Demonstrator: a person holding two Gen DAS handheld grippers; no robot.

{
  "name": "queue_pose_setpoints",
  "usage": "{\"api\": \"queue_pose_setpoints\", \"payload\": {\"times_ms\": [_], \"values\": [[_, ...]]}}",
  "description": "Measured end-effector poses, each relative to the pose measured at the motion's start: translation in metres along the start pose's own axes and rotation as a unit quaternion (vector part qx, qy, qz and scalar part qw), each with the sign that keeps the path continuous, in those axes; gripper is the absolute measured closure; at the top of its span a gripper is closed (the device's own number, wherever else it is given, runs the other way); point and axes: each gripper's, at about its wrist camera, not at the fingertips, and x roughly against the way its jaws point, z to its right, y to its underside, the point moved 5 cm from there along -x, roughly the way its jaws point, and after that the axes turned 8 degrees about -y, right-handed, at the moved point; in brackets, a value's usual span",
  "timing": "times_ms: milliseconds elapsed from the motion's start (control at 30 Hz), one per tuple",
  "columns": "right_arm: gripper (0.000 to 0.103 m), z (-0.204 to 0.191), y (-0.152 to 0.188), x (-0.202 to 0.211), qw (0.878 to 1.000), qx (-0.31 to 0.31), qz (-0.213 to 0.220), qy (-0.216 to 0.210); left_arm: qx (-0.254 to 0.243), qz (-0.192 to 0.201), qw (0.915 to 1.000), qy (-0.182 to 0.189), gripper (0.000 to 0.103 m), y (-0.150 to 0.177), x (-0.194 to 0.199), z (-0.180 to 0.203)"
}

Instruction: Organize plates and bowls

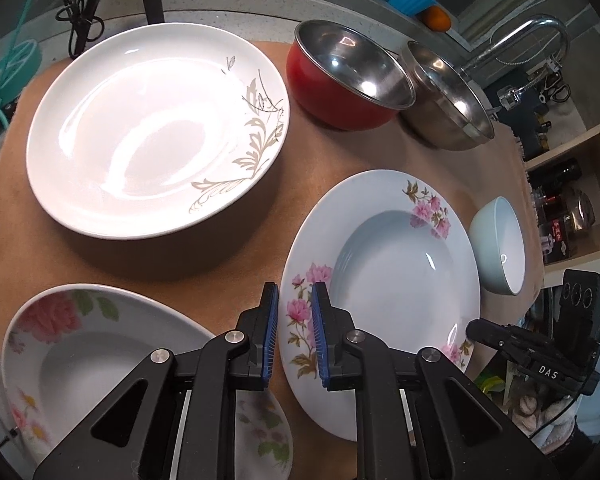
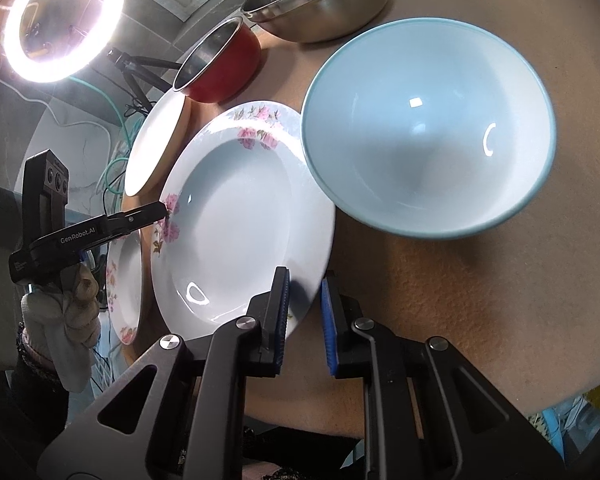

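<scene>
Straddling the rim of the pink-flowered plate (image 1: 384, 280) from both sides is how I find my two tools. That plate lies flat on the brown bench (image 1: 240, 248), right of centre in the left wrist view. My left tool (image 1: 295, 332) has its blue pads part open, with the plate's near-left rim in the gap between them; I see daylight on both sides, so nothing is gripped. My right tool (image 2: 305, 320) is likewise part open at the opposite edge, its left pad over the plate's rim and its right pad over bare bench. I cannot tell whether that left pad touches the china.

Just beside the plate on its far-right side stands a pale blue bowl (image 2: 428, 132), upright; the right wrist view shows its wall overlapping the plate's rim, though contact is unclear. Behind the plate sit a red bowl (image 1: 340, 76) with a steel lining and, touching or nearly touching it, a steel bowl (image 1: 448, 96).

Left of those lies a large white plate (image 1: 156, 132) with grey leaf trim, well apart from the flowered one. Nearest my left tool, at lower left, a second floral plate (image 1: 80, 356) sits partly hidden beneath the tool's frame.

A ring light (image 2: 62, 20) glares at the right view's upper left, and a tap (image 1: 540, 36) curves up beyond the steel bowl.
</scene>
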Motion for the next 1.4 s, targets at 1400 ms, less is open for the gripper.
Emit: {"api": "queue_pose_setpoints", "payload": {"times_ms": [1400], "values": [[0.085, -0.009, 0.017, -0.021, 0.999, 0.022, -0.038, -0.002, -0.019, 0.004, 0.9995, -0.025, 0.087, 0.027, 0.002, 0.021]]}}
